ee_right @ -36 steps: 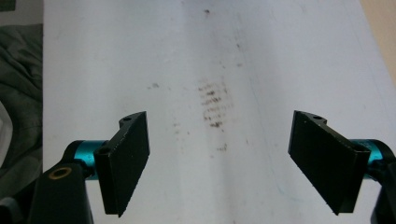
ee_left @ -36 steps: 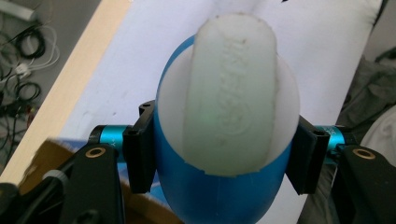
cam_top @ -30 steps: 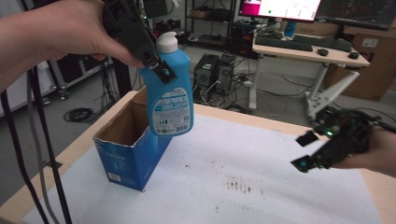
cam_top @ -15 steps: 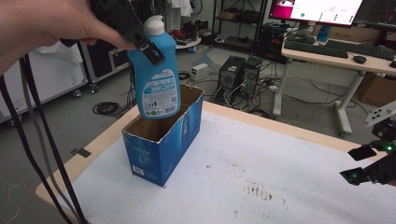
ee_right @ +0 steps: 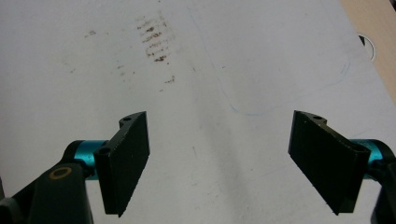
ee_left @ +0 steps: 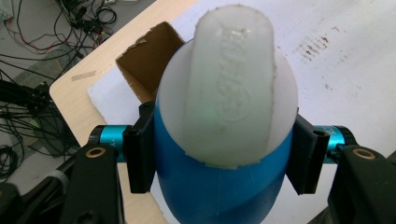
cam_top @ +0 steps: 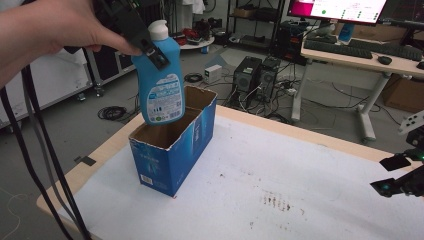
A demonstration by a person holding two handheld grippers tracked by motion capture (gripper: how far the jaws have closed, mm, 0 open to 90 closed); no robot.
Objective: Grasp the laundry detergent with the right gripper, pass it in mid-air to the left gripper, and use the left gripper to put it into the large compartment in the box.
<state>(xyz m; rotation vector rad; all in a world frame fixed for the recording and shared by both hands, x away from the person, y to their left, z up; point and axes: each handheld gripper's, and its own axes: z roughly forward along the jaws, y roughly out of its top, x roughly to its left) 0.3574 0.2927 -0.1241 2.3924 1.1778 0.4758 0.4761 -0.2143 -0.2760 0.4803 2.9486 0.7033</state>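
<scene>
Jaws of the left gripper (cam_top: 150,47) clamp the bottle (cam_top: 161,85) over the box (cam_top: 172,150); right gripper (cam_top: 400,175) gapes, holding nothing.
Bottle hangs tilted, so its base could catch the box rim and tip it.

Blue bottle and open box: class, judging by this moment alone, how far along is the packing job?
Done: the left gripper has the blue bottle clamped near its white cap and lifted. In hand: the bottle hangs tilted above the open cardboard box, its base about level with the rim. Left: lowering it in and releasing. The right gripper waits open over the table.
</scene>
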